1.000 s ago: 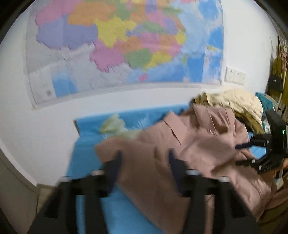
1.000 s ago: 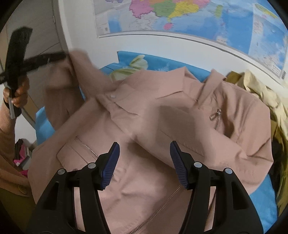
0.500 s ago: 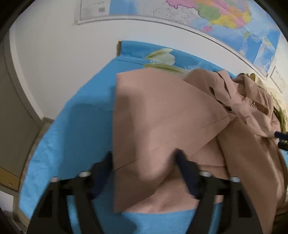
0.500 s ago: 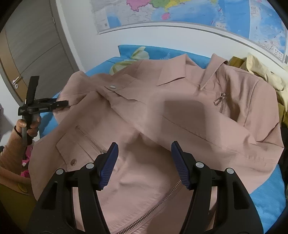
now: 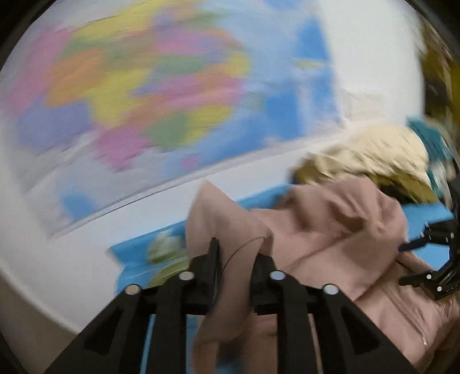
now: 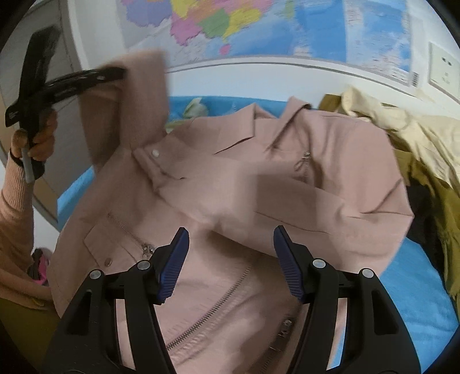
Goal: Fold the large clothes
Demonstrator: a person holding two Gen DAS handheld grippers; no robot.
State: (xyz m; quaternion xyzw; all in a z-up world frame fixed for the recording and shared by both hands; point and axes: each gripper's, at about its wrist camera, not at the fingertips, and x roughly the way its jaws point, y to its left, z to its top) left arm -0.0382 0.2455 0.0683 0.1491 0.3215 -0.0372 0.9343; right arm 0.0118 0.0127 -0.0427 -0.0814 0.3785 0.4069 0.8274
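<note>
A dusty-pink zip jacket lies face up on a blue bed sheet. My left gripper is shut on the jacket's sleeve and holds it lifted off the bed; in the right wrist view the left gripper is raised at upper left with the sleeve hanging from it. My right gripper is open and empty, hovering over the jacket's chest and zip. The left wrist view is blurred by motion.
A pile of cream and olive clothes lies at the right end of the bed, touching the jacket. A wall with a coloured map runs behind the bed. A door stands at the left.
My left gripper has closed on the sleeve and lifted it up from the bed. My right gripper has stayed open over the jacket's front.
</note>
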